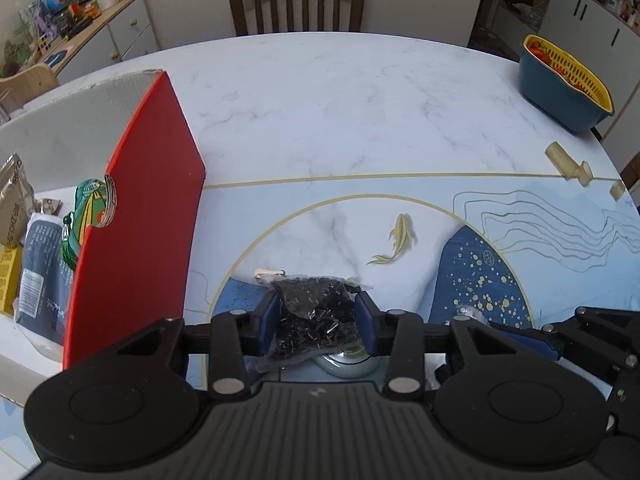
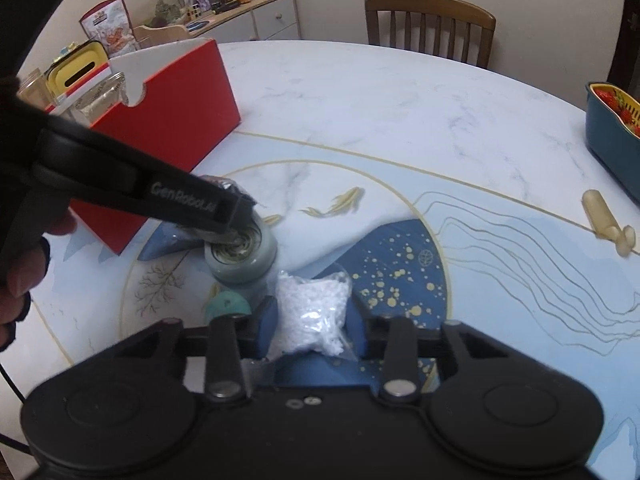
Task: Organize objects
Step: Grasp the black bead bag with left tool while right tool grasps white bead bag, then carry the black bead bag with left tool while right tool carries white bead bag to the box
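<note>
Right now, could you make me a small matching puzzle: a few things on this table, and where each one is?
Things:
1. bag of black bits
2. bag of white bits
3. red box
4. blue basket

Places:
A. far right edge of the table
B. between the right gripper's fingers
C. left side of the table, holding packets
D. between the left gripper's fingers

Pairs: 1-D, 2-B, 3-C, 4-A
</note>
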`<action>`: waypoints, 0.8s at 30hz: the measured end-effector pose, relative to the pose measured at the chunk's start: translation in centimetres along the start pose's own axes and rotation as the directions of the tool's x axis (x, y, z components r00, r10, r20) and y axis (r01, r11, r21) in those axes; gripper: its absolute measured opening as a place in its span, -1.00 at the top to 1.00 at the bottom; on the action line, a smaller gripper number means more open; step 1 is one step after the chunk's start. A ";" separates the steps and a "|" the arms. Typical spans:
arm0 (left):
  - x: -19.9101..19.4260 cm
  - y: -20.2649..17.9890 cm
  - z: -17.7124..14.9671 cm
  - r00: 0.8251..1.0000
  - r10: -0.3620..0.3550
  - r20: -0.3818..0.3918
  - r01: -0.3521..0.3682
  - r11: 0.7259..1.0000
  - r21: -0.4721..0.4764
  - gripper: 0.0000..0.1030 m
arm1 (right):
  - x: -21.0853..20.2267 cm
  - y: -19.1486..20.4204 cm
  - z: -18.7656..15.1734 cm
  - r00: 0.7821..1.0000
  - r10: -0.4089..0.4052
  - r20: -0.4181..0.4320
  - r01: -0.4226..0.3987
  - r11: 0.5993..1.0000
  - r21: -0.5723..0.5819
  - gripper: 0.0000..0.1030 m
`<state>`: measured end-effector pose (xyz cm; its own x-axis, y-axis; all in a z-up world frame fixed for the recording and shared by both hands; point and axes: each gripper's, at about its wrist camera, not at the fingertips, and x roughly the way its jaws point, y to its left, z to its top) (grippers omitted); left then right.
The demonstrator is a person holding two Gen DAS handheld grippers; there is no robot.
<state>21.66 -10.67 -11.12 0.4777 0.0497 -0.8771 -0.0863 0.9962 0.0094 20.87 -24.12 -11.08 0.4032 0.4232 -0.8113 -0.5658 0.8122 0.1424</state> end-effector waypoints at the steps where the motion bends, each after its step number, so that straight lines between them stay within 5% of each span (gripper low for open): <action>1: -0.1 0.0 0.0 1.000 -0.002 0.002 0.002 1.000 0.004 0.26 | -0.1 0.0 0.0 1.000 0.003 0.002 -0.003 1.000 0.005 0.39; 24: -7.2 2.4 0.7 0.992 -0.096 0.085 0.092 0.995 0.044 0.26 | -7.2 -0.1 2.7 0.988 -0.017 0.153 -0.001 0.993 0.115 0.45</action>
<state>18.64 -8.63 -4.45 0.5563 -0.0399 -0.8301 -0.0034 0.9987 -0.0502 19.98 -26.21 -3.69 0.5182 0.4662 -0.7171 -0.4798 0.8525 0.2074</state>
